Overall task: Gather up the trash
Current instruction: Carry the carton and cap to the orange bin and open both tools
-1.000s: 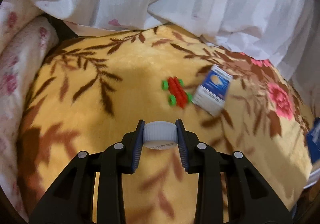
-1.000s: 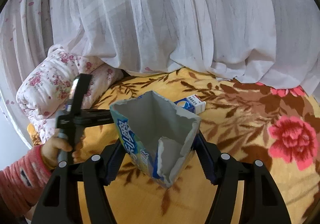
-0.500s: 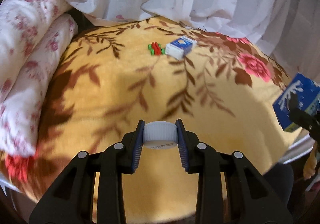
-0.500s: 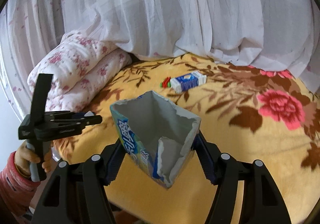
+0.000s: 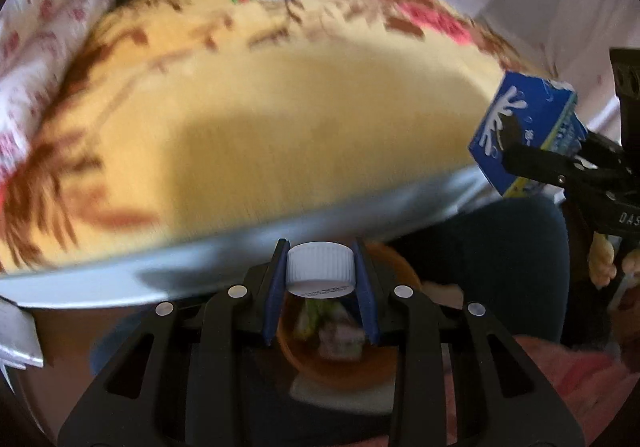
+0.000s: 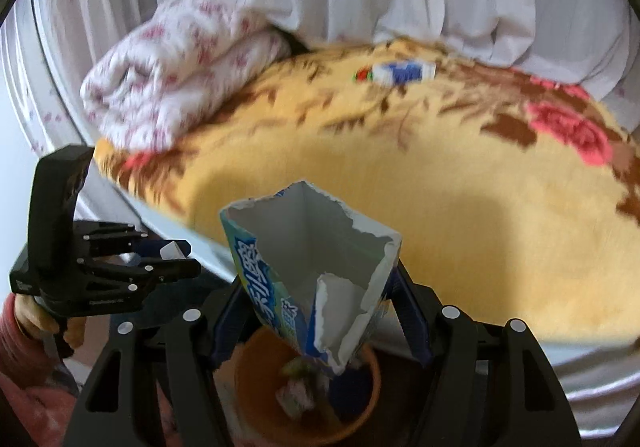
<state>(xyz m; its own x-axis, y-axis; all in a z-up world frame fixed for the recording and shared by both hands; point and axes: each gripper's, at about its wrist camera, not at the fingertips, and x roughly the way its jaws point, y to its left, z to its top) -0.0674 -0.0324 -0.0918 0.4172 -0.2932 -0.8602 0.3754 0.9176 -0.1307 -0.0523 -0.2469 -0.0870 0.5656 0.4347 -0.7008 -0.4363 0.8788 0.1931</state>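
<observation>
White bottle cap [image 5: 321,266] is pinched in your left gripper [image 5: 321,279]; your right gripper [image 6: 316,311] clamps the torn carton [image 6: 308,271], orange bin [image 6: 308,399] below both.

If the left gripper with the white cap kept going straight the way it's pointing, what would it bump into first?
Probably the orange bin beyond its tips: the left gripper, shut on the white cap, points down toward the bin's opening. The blur leaves depth unclear.
</observation>
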